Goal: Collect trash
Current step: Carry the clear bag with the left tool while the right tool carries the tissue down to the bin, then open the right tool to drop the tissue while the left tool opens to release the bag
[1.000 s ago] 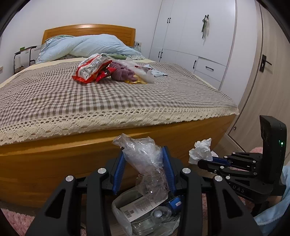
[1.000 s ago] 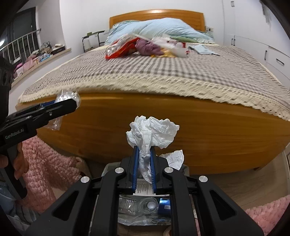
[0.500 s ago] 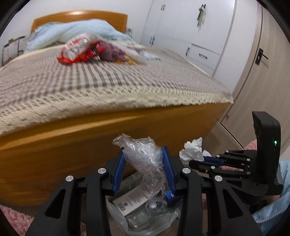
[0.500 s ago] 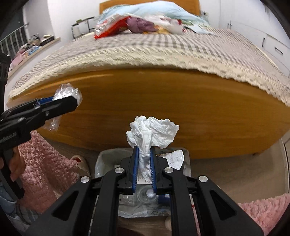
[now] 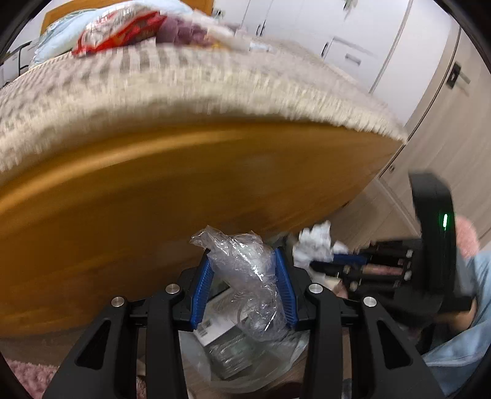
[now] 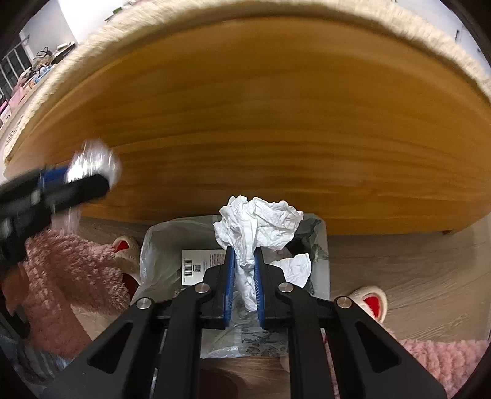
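Note:
My left gripper [image 5: 244, 261] is shut on a crumpled clear plastic wrapper [image 5: 245, 276], held just above a lined trash bin [image 5: 245, 368] on the floor. My right gripper [image 6: 244, 256] is shut on a wad of white tissue paper [image 6: 257, 224], which hangs over the same bin [image 6: 156, 245]. The bin holds a labelled box [image 6: 196, 264], clear bottles and paper scraps. In the left wrist view the right gripper [image 5: 325, 264] with its tissue [image 5: 316, 245] shows at the right. In the right wrist view the left gripper [image 6: 92, 181] with the wrapper [image 6: 92, 162] shows at the left, blurred.
The wooden bed frame [image 6: 245, 122] rises right behind the bin. Snack bags and cloth [image 5: 122, 27] lie on the checked bedspread [image 5: 153, 79]. Pink fuzzy sleeves [image 6: 70, 270] and slippers [image 6: 368, 300] flank the bin. White wardrobes [image 5: 353, 40] stand at the right.
Both grippers have sunk and tipped downward toward the bin, each keeping its trash. The bed top has slid up out of view and the bin fills more of the frames.

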Demonstrator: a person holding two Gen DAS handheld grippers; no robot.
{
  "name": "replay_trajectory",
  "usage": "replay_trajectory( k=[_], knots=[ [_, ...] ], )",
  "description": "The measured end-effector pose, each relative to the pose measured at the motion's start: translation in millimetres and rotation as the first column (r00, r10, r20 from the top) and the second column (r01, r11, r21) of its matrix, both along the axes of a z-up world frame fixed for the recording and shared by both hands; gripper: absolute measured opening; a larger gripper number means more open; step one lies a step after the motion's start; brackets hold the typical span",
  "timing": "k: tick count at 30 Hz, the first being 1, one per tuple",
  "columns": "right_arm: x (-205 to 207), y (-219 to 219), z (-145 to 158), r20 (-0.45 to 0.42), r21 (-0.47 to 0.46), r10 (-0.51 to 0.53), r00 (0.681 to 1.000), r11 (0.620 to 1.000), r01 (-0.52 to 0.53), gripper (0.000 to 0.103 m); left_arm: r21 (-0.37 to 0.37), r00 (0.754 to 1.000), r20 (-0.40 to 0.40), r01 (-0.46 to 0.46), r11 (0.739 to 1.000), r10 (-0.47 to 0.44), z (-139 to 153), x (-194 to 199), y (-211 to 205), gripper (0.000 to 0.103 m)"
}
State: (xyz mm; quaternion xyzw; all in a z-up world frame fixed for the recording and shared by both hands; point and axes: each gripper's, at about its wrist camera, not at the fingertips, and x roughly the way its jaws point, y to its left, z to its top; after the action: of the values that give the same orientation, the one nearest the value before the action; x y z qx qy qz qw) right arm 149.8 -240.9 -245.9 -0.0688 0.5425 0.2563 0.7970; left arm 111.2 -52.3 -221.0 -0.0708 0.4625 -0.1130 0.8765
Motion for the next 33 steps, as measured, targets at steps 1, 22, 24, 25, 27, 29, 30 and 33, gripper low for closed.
replay_trajectory(
  k=[1, 22, 24, 25, 27, 29, 30, 33],
  knots=[
    [3, 2, -4, -0.018, -0.001, 0.0, 1.0, 1.0, 0.0, 0.012, 0.014, 1.0, -0.026, 0.003, 1.0, -0.003, -8, -1, -2, 0.038],
    [31, 13, -83, -0.234, -0.128, -0.057, 0.971, 0.991, 0.027, 0.012, 0.047, 0.941, -0.338, 0.009, 0.999, 0.007, -121, 21, -13, 0.038],
    [34, 14, -84, -0.235, -0.137, -0.056, 0.97, 0.99, 0.024, 0.012, 0.08, 0.937, -0.348, 0.004, 0.997, 0.024, -126, 26, -14, 0.038],
    [34, 16, -86, -0.239, -0.143, -0.057, 0.969, 0.99, 0.023, 0.012, 0.082, 0.933, -0.359, -0.002, 0.997, 0.031, -129, 28, -14, 0.038],
    [29, 18, -90, -0.246, -0.15, -0.055, 0.968, 0.988, 0.018, 0.012, 0.082, 0.928, -0.371, -0.004, 0.997, 0.034, -132, 28, -12, 0.038],
    [26, 19, -93, -0.249, -0.16, -0.053, 0.967, 0.987, 0.013, 0.012, 0.087, 0.927, -0.373, 0.008, 0.996, 0.025, -135, 26, -12, 0.038],
    [26, 19, -92, -0.248, -0.163, -0.055, 0.967, 0.987, 0.014, 0.012, 0.087, 0.928, -0.372, 0.013, 0.996, 0.02, -135, 27, -13, 0.038],
    [28, 18, -93, -0.244, -0.174, -0.063, 0.968, 0.985, 0.02, 0.012, 0.096, 0.932, -0.363, 0.027, 0.995, 0.01, -136, 29, -17, 0.038]
  ],
)
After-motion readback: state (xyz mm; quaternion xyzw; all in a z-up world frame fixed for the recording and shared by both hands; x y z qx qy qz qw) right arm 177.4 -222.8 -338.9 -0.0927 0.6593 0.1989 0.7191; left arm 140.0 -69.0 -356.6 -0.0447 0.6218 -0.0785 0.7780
